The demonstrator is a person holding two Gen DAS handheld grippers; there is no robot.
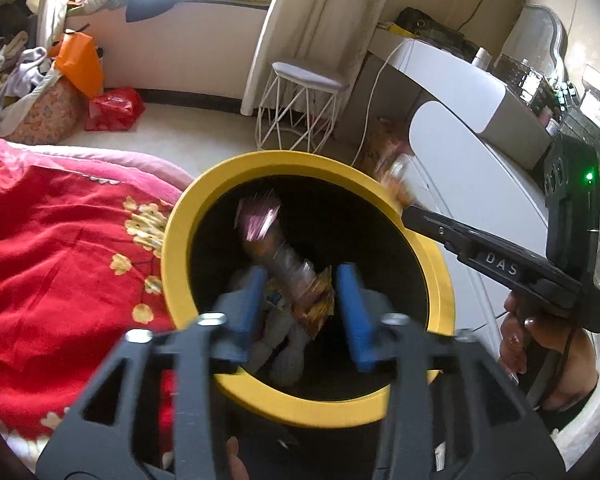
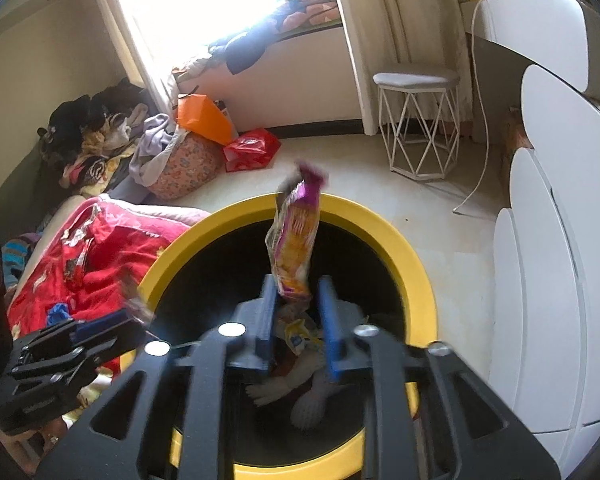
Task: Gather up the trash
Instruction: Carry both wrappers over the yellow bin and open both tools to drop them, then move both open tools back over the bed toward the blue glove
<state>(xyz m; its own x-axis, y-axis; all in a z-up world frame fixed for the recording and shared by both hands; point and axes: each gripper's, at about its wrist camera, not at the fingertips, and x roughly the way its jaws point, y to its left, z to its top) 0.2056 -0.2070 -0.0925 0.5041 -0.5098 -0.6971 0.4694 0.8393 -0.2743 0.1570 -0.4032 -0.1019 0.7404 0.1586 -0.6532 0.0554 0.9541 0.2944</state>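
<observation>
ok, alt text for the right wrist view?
The right hand-held gripper holds a purple-and-orange snack wrapper over a yellow-rimmed bin that already contains trash. A red blanket lies left of the bin, with a white wire stool beyond it.

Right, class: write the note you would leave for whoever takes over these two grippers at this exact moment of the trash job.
Left gripper: over the bin, with a blurred purple wrapper between its fingers. It is unclear whether the wrapper is gripped or already dropping.
Right gripper: also over the bin, with an orange and purple wrapper between its fingers. Its grip is unclear too.
Done: some trash already lies at the bottom of the bin.
Left: get both wrappers into the bin, then fetch the foil scraps lying on the red blanket.
</observation>
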